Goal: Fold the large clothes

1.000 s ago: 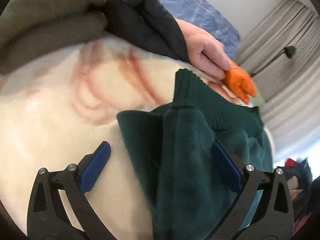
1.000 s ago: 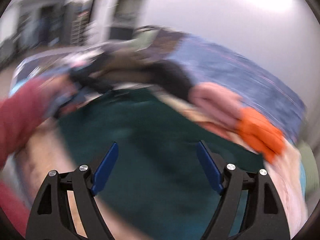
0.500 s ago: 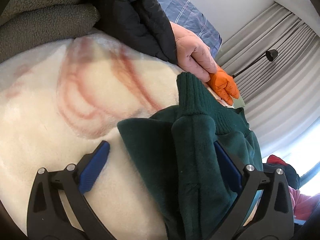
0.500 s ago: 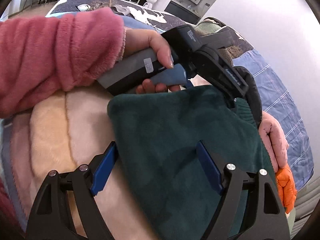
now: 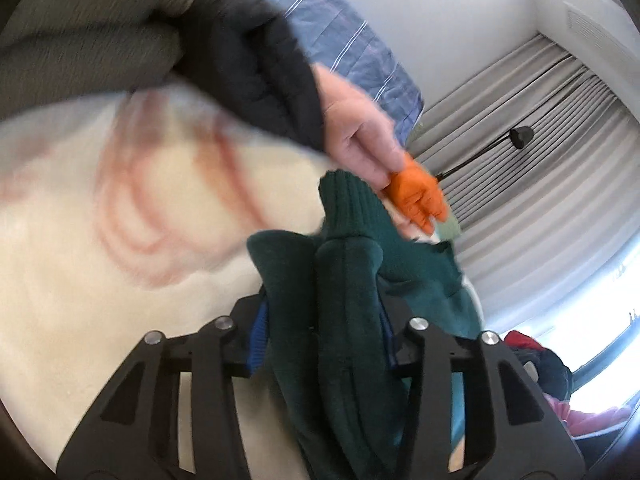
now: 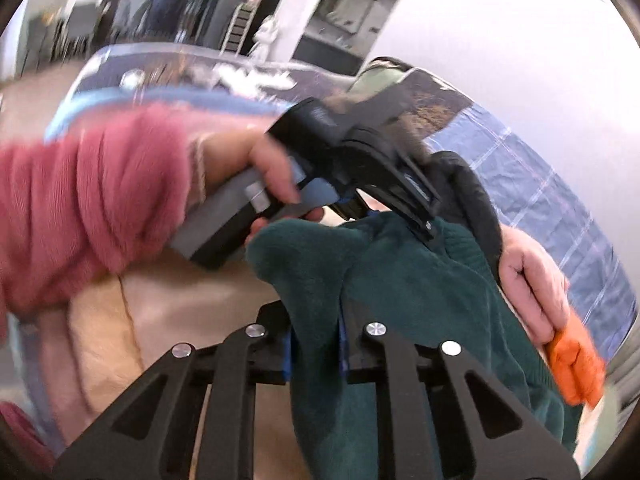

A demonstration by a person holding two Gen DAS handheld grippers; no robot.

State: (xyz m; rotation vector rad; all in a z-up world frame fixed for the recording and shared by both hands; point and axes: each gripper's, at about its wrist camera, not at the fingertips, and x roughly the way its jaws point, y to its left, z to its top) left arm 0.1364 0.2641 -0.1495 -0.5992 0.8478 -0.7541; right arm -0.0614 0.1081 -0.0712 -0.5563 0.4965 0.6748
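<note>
A dark green sweater (image 5: 348,300) lies bunched on a cream blanket (image 5: 100,272). My left gripper (image 5: 322,336) has a thick fold of it between its blue pads, near the ribbed cuff (image 5: 348,200); the jaws are closing and the pads press the cloth. In the right wrist view the same gripper (image 6: 424,224) sits at the sweater's far edge, held by a hand in a pink sleeve (image 6: 80,208). My right gripper (image 6: 315,356) pinches a narrow ridge of the sweater (image 6: 420,292), its jaws closing to almost nothing.
Another person's hand (image 5: 360,136) in a black sleeve rests beside the cuff, holding something orange (image 5: 416,196). Olive fleece (image 5: 80,48) and blue striped bedding (image 5: 352,48) lie beyond. Grey curtains (image 5: 540,168) and a black lamp (image 5: 520,136) stand at the right.
Both pairs of jaws have closed from wide apart onto folds of the green sweater. The right gripper has moved closer to the sweater's near edge, and the cloth now bunches up.
</note>
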